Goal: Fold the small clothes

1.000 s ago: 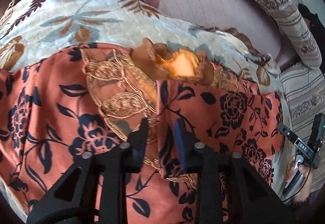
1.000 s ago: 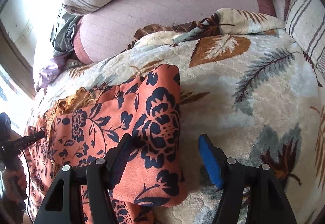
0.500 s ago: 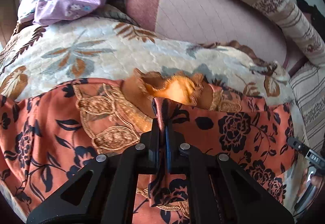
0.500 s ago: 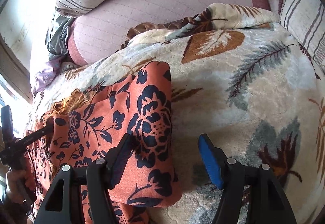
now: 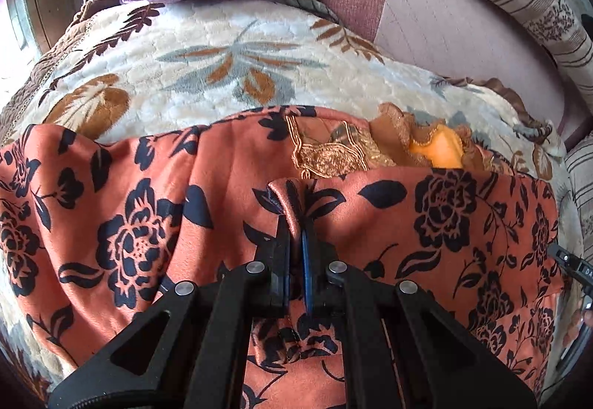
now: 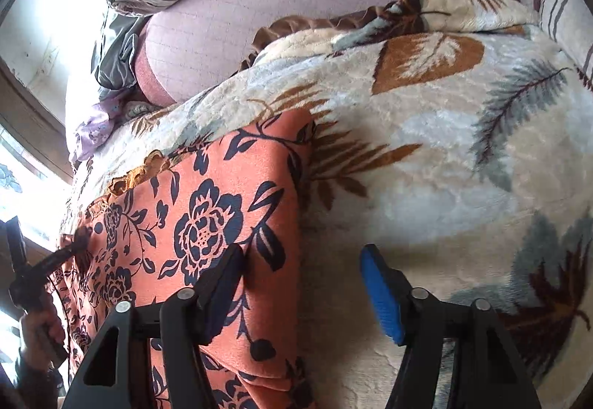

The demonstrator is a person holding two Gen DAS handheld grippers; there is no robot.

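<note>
left gripper [image 5: 296, 235] clenched on a raised pleat of the orange satin garment with dark blue flowers [image 5: 463, 223], spread across the cream leaf-patterned plush blanket [image 5: 222, 75]. right gripper [image 6: 302, 283] released, straddling the garment's folded right edge.

A leaf-patterned cream blanket [image 5: 207, 75] covers the bed, with the orange floral garment [image 6: 207, 223] spread on it.
</note>
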